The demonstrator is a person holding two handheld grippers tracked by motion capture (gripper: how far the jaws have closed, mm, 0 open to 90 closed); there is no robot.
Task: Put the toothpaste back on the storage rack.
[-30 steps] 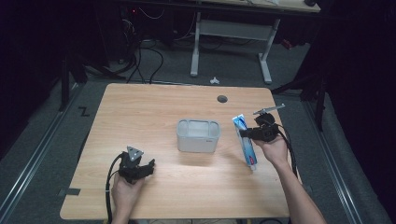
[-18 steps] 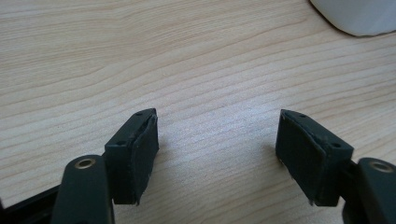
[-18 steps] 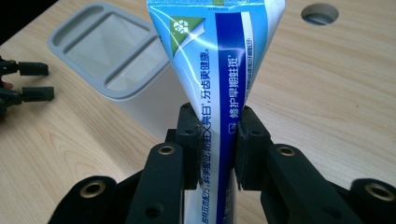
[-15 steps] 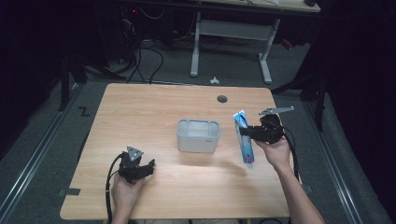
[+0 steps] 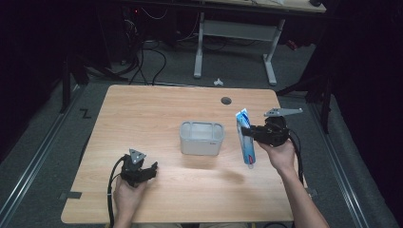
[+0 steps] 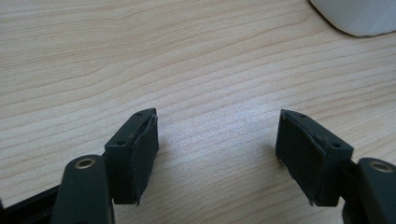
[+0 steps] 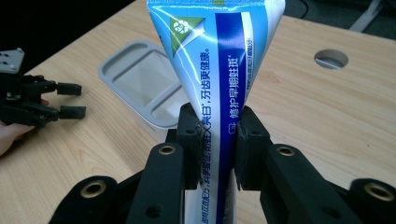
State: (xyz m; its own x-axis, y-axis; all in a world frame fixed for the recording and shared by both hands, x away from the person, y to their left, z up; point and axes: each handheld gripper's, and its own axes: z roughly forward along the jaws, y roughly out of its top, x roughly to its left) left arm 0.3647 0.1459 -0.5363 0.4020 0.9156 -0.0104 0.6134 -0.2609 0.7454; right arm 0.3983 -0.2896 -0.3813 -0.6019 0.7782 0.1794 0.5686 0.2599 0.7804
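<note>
Toothpaste tube held right of the tub.
Right claw [image 5: 251,134] clamps the tube [image 5: 246,137] (off the tabletop [image 5: 157,109]); left claw [image 5: 151,169], spread wide and bare, sits front-left of the tub [image 5: 201,138].

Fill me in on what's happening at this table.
A person works at a wooden table with a gripper in each hand. The right gripper is clamped on a blue and white toothpaste tube and holds it in the air, just right of a lidded grey plastic container at the table's middle. The left gripper sits low over bare wood, jaws open and holding nothing.
</note>
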